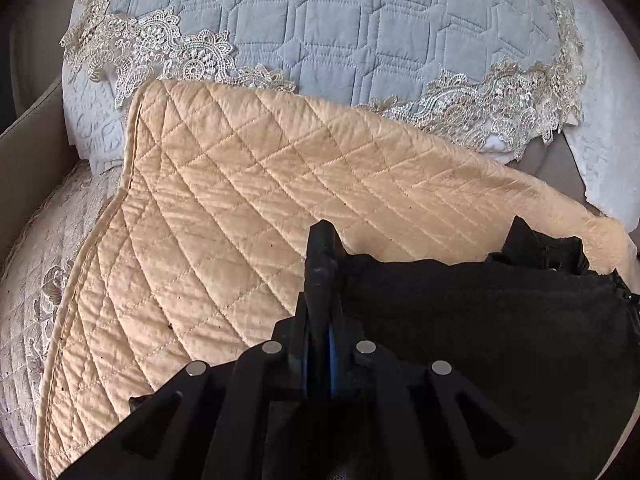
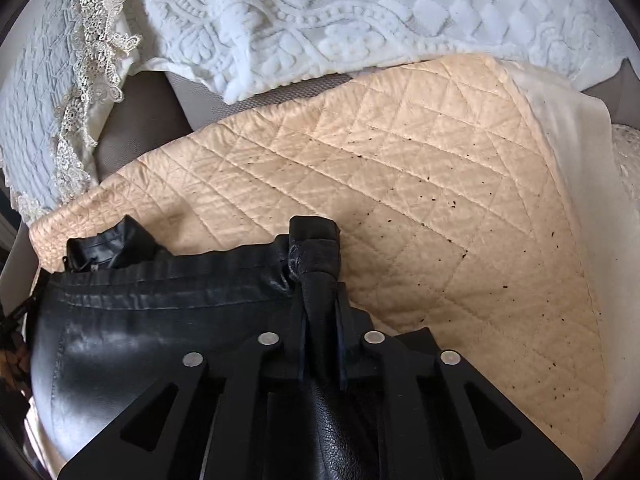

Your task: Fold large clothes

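Two grippers pinch a glossy black leather garment [image 2: 132,344] over a diamond-quilted beige pad [image 1: 224,200].

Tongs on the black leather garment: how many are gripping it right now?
2. Left tongs pinch the black leather garment at one end of its top edge, right tongs at the other.

A sofa [image 1: 36,160] with taupe upholstery carries everything. A tan quilted cover [image 1: 224,200] with piped edges lies spread over its seat, speckled with dark crumbs toward the right. On the cover, at the near side, lies a black leather garment [image 2: 160,320]. Against the sofa's back, at the far side, lies a grey quilted throw [image 1: 340,28] edged with cream lace. To its right lies a white embossed throw [image 2: 360,12], its edge just over the tan cover's far border.
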The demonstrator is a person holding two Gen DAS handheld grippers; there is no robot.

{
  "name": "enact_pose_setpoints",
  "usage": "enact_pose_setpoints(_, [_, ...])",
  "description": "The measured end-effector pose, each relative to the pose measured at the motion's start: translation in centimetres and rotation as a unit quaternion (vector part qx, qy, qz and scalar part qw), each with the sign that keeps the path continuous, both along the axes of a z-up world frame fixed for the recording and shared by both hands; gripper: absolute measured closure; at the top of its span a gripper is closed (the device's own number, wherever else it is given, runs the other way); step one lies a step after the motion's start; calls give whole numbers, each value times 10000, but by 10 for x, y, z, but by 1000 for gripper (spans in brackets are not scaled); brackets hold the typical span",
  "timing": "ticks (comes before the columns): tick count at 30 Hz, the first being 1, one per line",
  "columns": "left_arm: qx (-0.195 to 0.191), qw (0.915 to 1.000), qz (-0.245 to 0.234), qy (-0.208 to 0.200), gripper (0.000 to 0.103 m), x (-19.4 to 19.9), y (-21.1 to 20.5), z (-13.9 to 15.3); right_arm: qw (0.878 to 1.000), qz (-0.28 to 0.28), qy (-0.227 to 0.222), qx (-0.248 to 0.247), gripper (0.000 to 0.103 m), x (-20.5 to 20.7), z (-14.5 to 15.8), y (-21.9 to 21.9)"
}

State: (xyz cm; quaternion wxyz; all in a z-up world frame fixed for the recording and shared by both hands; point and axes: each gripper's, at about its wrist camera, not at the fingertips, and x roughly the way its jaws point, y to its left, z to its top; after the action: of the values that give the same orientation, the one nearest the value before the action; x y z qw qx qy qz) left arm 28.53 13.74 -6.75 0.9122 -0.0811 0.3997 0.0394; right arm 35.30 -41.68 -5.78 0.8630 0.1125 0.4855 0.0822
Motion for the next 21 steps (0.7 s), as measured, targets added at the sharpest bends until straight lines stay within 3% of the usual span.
enact_pose_setpoints(3, [-50, 9999, 77, 96, 86, 4, 4, -8, 10000, -3, 72, -4, 86, 2, -7, -1])
enact_pose_setpoints(5, [-81, 9998, 106, 129, 83, 5, 6, -9, 9998, -19, 172, -138, 74, 4, -2, 1])
enact_pose_setpoints(7, [-53, 9997, 160, 199, 72, 7, 10, -7, 9989, -72, 258, -378, 72, 0, 9, 3])
enact_pose_setpoints(10, [0, 9994, 336, 33, 71, -5, 17, 12, 9977, 25, -156, -665, 72, -26, 41, 8])
enact_pose_setpoints(14, [-8, 9982, 356, -480, 70, -52, 19, 42, 9976, 216, -603, -256, 72, -81, 65, 18])
enact_pose_setpoints(17, [9, 9968, 37, -797, 58, -94, 7, 46, 9977, 352, -536, -202, 72, -105, 46, 25])
enact_pose_setpoints(19, [152, 9978, -145, -626, 58, -101, -1, 32, 9984, 323, -317, -329, 72, -106, 21, 23])
enact_pose_setpoints(21, [309, 9992, -118, -204, 58, -98, -1, 1, 9987, 263, -377, -231, 74, -107, 5, 13])
